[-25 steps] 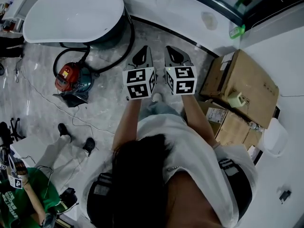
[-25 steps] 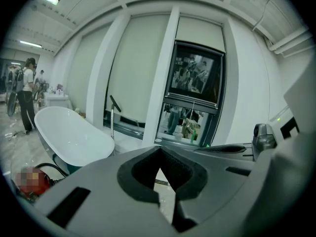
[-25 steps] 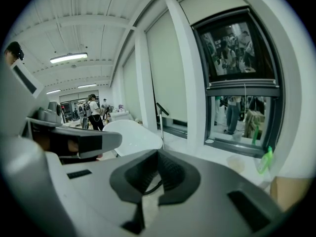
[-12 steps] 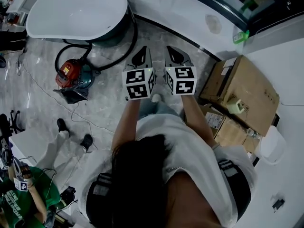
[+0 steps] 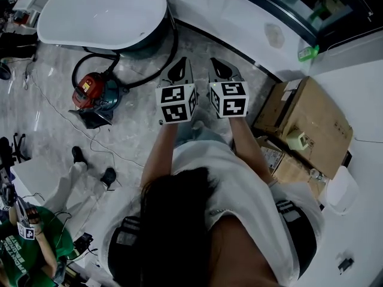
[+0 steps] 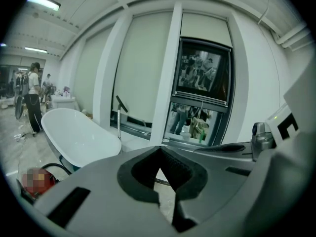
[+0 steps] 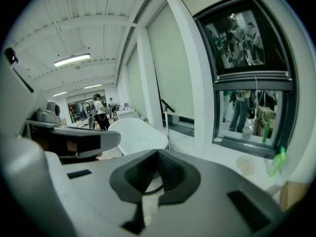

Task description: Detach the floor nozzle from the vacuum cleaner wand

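The left claw (image 5: 178, 70) and right claw (image 5: 220, 69) are closed and empty, well apart from the red canister vacuum cleaner (image 5: 90, 92).

Bare marble floor (image 5: 140, 130) out around 11 o'clock is pretty much the only open lane, with the bathtub (image 5: 102, 14), red vacuum cleaner (image 5: 93, 94) and its black hose (image 5: 172, 55) crowding 10, a raised white ledge (image 5: 239, 23) across 12 to 1, and cardboard boxes (image 5: 308, 124) stacked at 3.
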The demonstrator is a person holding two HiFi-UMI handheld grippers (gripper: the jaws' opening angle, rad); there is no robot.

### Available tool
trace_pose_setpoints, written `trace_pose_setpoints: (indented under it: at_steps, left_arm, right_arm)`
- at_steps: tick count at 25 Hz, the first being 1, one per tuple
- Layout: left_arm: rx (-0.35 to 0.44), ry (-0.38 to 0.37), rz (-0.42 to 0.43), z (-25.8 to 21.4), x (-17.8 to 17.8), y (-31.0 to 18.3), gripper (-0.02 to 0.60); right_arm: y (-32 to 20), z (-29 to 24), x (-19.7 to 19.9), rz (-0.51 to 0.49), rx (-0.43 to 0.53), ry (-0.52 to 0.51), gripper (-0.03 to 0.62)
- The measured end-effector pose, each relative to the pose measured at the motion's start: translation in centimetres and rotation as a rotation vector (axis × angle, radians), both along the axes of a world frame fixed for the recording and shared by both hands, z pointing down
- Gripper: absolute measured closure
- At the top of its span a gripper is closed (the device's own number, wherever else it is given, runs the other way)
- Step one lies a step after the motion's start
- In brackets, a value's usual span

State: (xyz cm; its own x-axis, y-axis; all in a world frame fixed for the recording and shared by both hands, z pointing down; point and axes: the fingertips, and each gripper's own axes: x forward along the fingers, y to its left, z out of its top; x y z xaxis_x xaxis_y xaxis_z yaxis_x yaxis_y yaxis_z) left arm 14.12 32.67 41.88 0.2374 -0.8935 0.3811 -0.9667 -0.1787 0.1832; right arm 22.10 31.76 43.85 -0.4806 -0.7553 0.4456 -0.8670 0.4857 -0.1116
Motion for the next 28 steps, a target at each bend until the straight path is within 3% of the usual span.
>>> trace_pose_setpoints:
  at_steps: [15,28]
  left_arm:
    - [0.024,-0.009,0.001,0.3,-3.3,-4.5,0.578]
    - [0.026,-0.001,-0.015,0.1,-9.8,-15.7,0.578]
  right_arm:
    - [-4.7,-0.4,-3.0,-0.013,0.021,0.0,0.579]
    - [-16.0,-0.5,-9.6,-0.011,0.039,0.008,0.579]
